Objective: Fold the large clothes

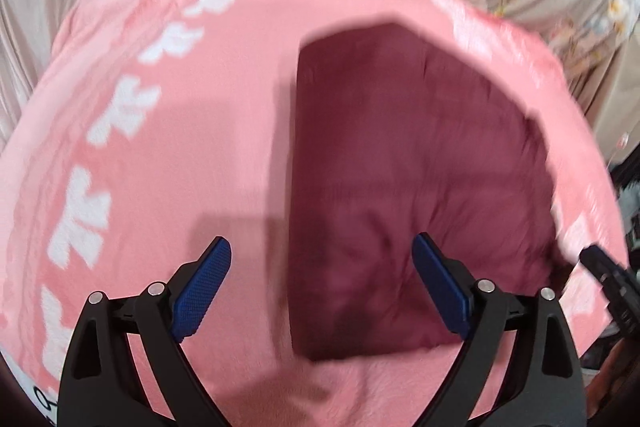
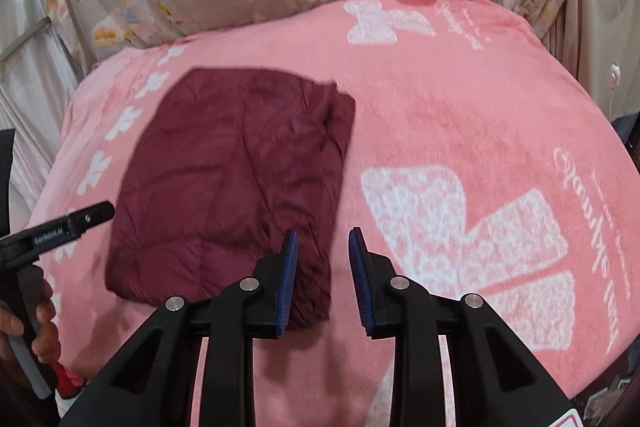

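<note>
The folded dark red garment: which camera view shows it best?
The right wrist view: the folded dark red garment lies whole and fairly sharp on the pink blanket. The left wrist view shows it blurred, partly behind the left gripper's fingers.

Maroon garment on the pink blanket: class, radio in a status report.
Left gripper open, empty. Right gripper open, empty. Maroon garment folded on pink blanket. Nothing in the way.

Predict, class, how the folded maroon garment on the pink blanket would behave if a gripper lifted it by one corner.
The maroon garment would probably droop and unfold, since it is soft, creased cloth in loose layers. It looks padded and puffy, so likely light for its bulk. Pushed, it may bunch rather than slide on the fleecy pink blanket.
</note>
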`<state>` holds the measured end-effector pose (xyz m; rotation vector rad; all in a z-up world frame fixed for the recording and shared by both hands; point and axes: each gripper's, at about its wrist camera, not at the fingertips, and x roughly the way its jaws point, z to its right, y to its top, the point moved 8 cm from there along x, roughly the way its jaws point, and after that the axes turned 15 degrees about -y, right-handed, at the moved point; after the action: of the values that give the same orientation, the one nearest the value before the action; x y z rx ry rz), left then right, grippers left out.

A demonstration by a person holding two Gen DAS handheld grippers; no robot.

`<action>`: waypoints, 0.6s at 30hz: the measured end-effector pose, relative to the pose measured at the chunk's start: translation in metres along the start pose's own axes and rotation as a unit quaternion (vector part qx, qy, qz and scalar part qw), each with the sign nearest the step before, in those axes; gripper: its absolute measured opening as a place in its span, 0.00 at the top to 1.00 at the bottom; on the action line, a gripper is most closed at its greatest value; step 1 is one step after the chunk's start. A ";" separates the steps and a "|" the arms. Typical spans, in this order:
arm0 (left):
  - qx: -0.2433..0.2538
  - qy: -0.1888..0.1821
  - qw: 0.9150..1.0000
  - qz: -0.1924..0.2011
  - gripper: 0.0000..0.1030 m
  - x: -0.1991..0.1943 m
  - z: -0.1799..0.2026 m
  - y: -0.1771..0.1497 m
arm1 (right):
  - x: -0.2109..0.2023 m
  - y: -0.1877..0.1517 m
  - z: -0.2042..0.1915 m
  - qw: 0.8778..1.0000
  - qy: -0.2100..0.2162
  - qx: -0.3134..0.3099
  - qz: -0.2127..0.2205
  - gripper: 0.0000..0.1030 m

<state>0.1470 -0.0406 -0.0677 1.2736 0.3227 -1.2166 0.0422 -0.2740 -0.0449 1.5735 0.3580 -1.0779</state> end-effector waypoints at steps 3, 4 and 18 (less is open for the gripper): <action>0.014 0.013 0.999 0.029 0.13 -0.005 0.009 0.038 | 0.003 0.025 -0.019 1.000 0.027 -0.001 0.015 0.74; 0.024 0.023 0.999 0.034 0.13 -0.001 0.014 0.049 | 0.006 0.030 -0.026 0.999 0.029 -0.003 0.016 0.74; 0.031 0.062 0.997 -0.031 0.08 0.099 0.012 0.046 | 0.106 0.017 -0.056 0.997 0.045 0.005 -0.068 0.75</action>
<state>0.2190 -0.1090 -0.1137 1.4041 0.4196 -1.2105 0.1361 -0.2627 -0.1207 1.6292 0.5285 -1.1162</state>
